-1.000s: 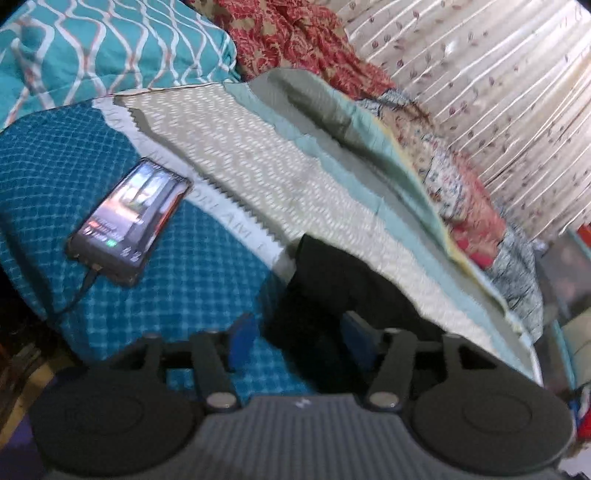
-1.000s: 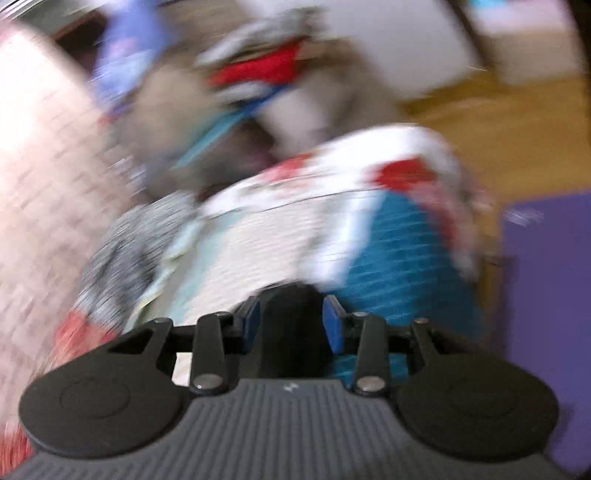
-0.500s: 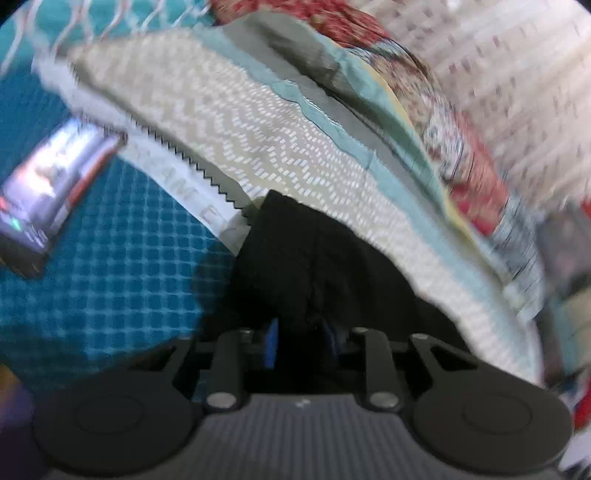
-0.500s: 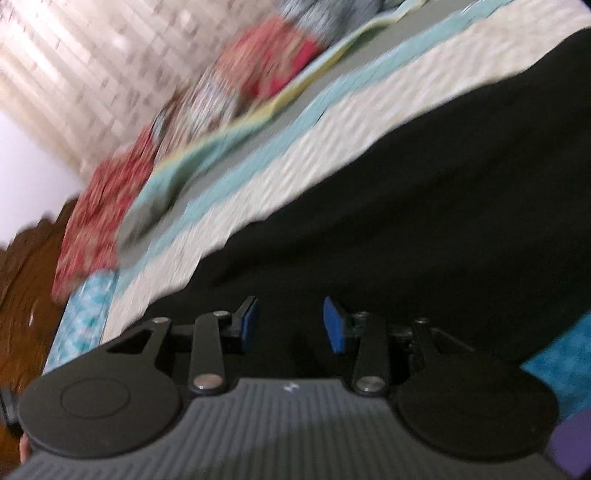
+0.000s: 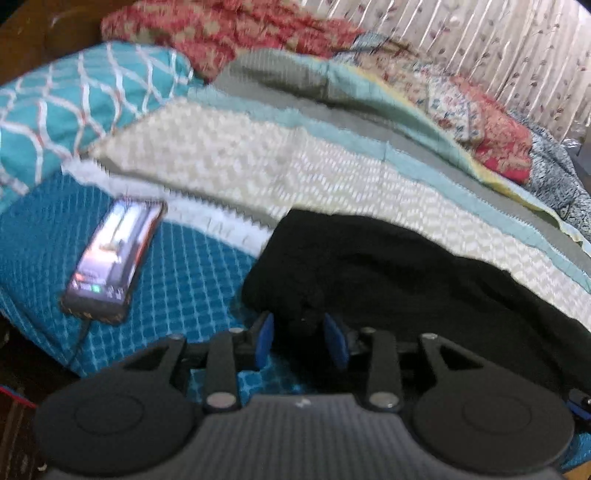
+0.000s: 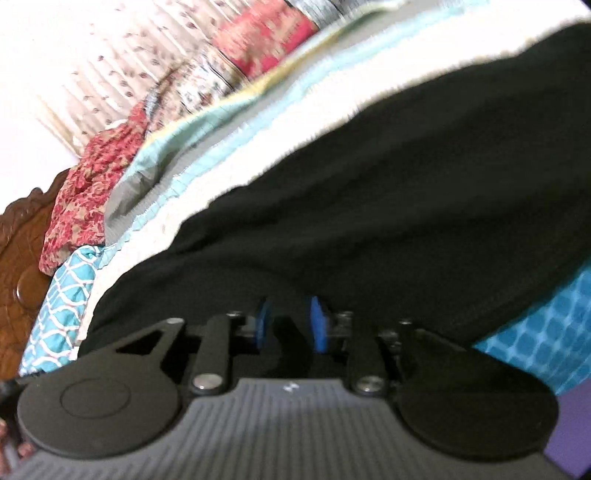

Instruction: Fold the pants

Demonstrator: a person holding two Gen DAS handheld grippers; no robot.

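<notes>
Left gripper (image 5: 300, 341) tilted down at near bed edge, jaws just reopened, narrow, black pants (image 5: 406, 280) between. Right gripper (image 6: 290, 325) just narrowed around pants fold; grip unclear. Phone (image 5: 112, 260) laid on blue bedspread (image 5: 184, 273).

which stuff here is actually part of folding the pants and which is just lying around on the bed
Part of the job:
- black fabric pants
- left tongs, black cloth between the pads
- right tongs, at the pants' edge

Just lying about:
- lit black smartphone
- teal lattice-print pillow
- red floral quilt
- blue checked bedspread
</notes>
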